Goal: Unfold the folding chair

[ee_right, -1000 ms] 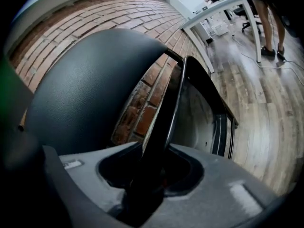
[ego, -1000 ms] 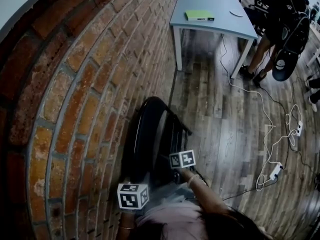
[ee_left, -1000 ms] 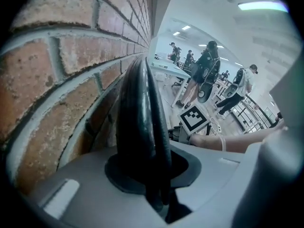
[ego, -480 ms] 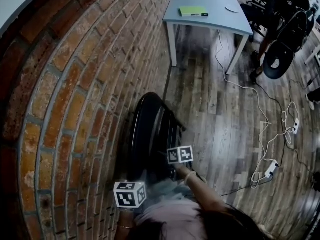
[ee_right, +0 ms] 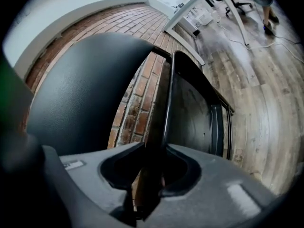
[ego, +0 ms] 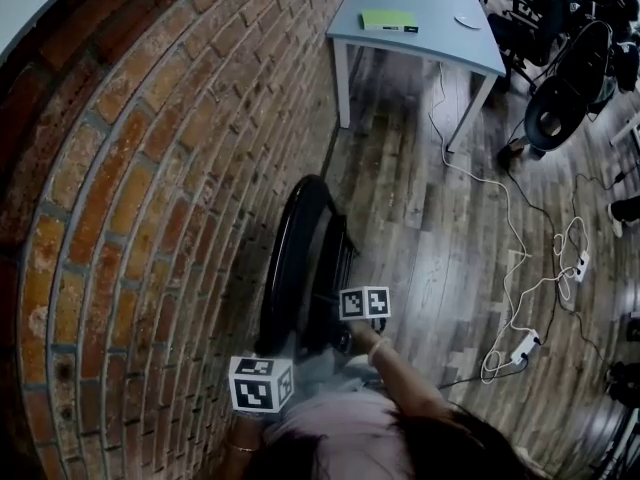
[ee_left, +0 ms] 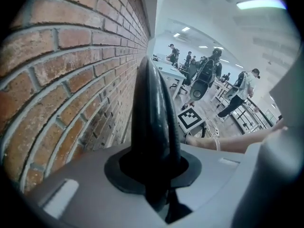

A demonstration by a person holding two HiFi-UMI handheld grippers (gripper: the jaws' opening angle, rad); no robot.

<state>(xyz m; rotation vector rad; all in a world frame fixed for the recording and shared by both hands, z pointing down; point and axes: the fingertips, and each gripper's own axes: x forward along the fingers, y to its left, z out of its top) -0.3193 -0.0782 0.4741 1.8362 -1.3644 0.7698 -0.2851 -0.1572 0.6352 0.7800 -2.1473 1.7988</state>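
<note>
One folding chair (ego: 305, 258), black and folded flat, is seen beside a brick wall (ego: 150, 198). Its long axis runs straight ahead of the two grippers, along the wall, with its far end pointed towards the table (ego: 420, 23) well beyond them. Its panels are presented edge-on to both grippers.

The left gripper (ee_left: 154, 175) is clamped on the chair's rounded black edge, which rises out of the jaw notch directly in front of it. The wall lies just to the left of this gripper. The right gripper's marker cube (ee_left: 192, 119) is seen close by to its right.

The right gripper (ee_right: 149, 170) is closed on a thin dark edge of the chair frame. Its jaws have just been closing, with that edge between them. A broad curved black panel is found to this gripper's left, and a flat panel with slim frame bars to its right and ahead.

One table is counted, with one green flat item (ego: 388, 20) on it. Two white power strips (ego: 520, 348) joined by white cable lie on the wooden floor (ego: 440, 268), well off to the right of the right gripper.
</note>
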